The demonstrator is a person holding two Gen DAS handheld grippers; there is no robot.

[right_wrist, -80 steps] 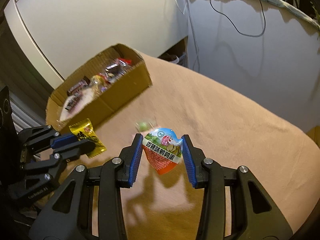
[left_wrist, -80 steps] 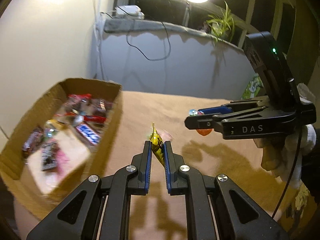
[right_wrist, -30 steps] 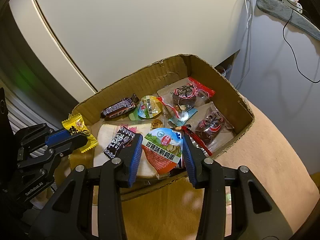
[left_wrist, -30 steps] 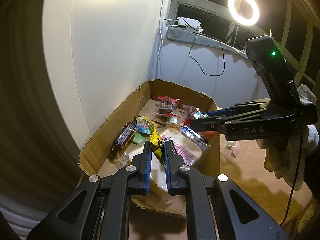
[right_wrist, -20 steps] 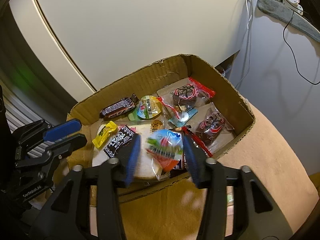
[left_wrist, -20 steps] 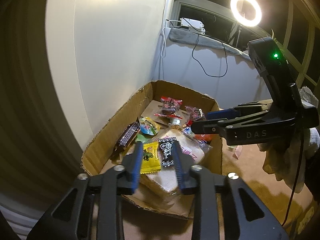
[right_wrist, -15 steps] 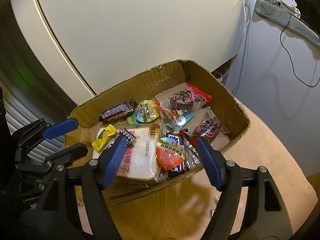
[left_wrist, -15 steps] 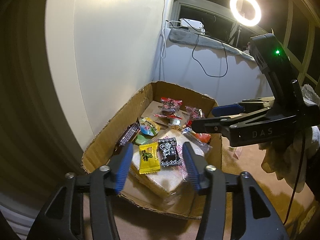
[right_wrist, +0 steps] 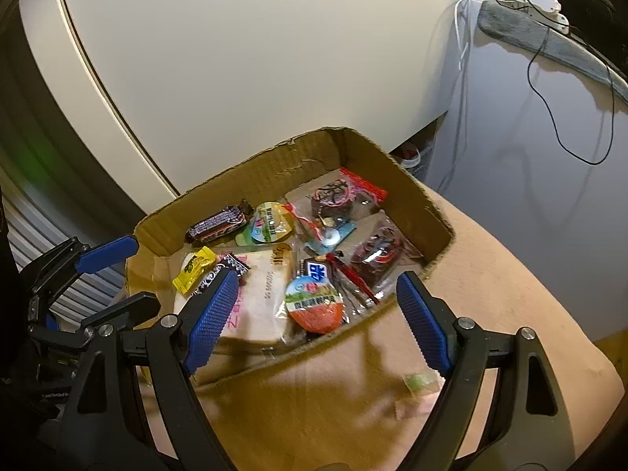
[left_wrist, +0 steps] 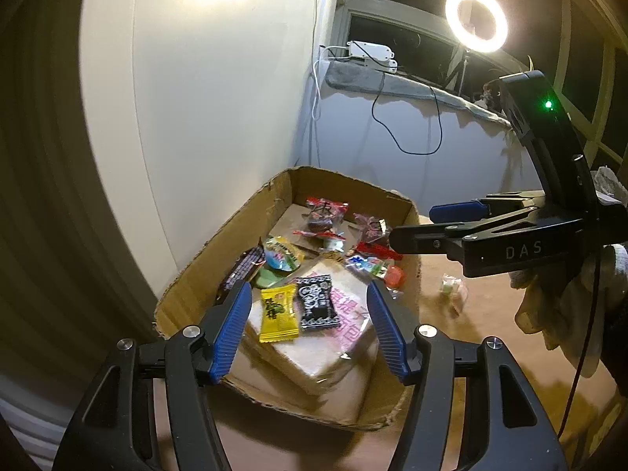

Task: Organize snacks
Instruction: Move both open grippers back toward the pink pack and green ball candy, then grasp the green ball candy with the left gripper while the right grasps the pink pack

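An open cardboard box (left_wrist: pixel 355 186) (right_wrist: pixel 274 153) holds several wrapped snacks. A yellow candy (left_wrist: pixel 278 312) (right_wrist: pixel 195 269) lies on a white bread pack (left_wrist: pixel 333 347), beside a black-wrapped candy (left_wrist: pixel 316 306). An egg-shaped orange and blue snack (right_wrist: pixel 314 305) (left_wrist: pixel 393 276) rests near the box's front wall. My left gripper (left_wrist: pixel 307 288) (right_wrist: pixel 144 271) hovers over the yellow candy, its jaws opening with nothing pressed between them. My right gripper (right_wrist: pixel 318 276) (left_wrist: pixel 412 224) hangs above the egg-shaped snack, its jaws opening too and holding nothing.
A small green wrapped candy (left_wrist: pixel 451 289) (right_wrist: pixel 420 382) lies on the tan tablecloth (right_wrist: pixel 510 294) outside the box. A pale wall panel (right_wrist: pixel 235 59) stands right behind the box. A ring light (left_wrist: pixel 476 19) and a cabled windowsill are at the back.
Both grippers carried their snacks over the box and opened. The yellow candy dropped from the left jaws and the egg-shaped snack from the right, both landing in the box.
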